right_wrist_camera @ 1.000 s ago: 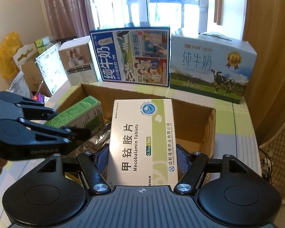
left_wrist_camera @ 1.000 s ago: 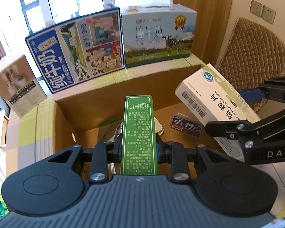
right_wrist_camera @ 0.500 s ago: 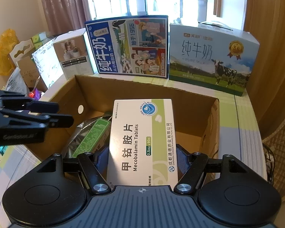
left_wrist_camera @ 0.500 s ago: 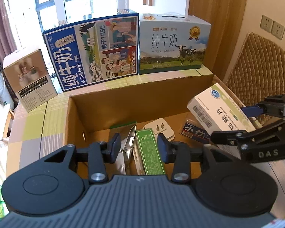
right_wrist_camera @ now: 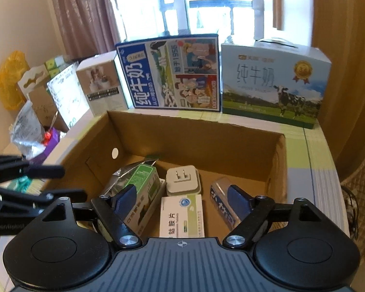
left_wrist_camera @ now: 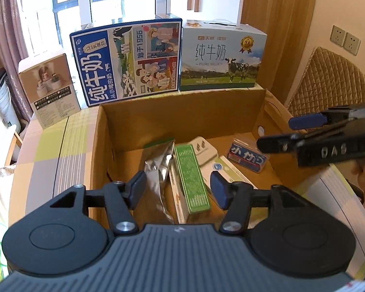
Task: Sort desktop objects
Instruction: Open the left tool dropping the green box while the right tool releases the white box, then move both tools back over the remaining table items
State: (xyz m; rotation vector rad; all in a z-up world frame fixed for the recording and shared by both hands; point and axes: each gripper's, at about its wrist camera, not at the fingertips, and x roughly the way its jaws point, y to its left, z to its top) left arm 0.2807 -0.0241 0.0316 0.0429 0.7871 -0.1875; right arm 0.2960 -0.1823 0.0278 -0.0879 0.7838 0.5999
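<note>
Two grippers stand with jaws spread and empty above the open brown cardboard box (right_wrist_camera: 277, 160); the left gripper (left_wrist_camera: 178, 189) and the right gripper (right_wrist_camera: 182, 198) each held a carton one second ago, so both releases are complete. Half a second ago the left one had already let go while the right one was still clamped on its load; that load now lies inside.

Nearest the front wall of the box, the white medicine carton with the green band and blue round logo (right_wrist_camera: 181, 215) lies flat, face up, printed side legible; it sits between the other items. Just beside it toward the left wall, the long green carton with white printed text (left_wrist_camera: 191, 176) rests on one long side, tilted against a crumpled silver foil pouch (left_wrist_camera: 158, 170). Toward the right wall lies a small blue packet in clear wrap (right_wrist_camera: 221, 209), apart from the white carton. Further in, the white plug adapter with two metal pins (right_wrist_camera: 182, 180) lies pins up, touching the white carton's far edge.

Beyond the far wall of the box, on the checked tablecloth (right_wrist_camera: 316, 146), stand a blue illustrated milk case (right_wrist_camera: 169, 73) and a pale milk case picturing a cow (right_wrist_camera: 275, 85).

Judgement: this placement step is done; both tools are free for the next item.
</note>
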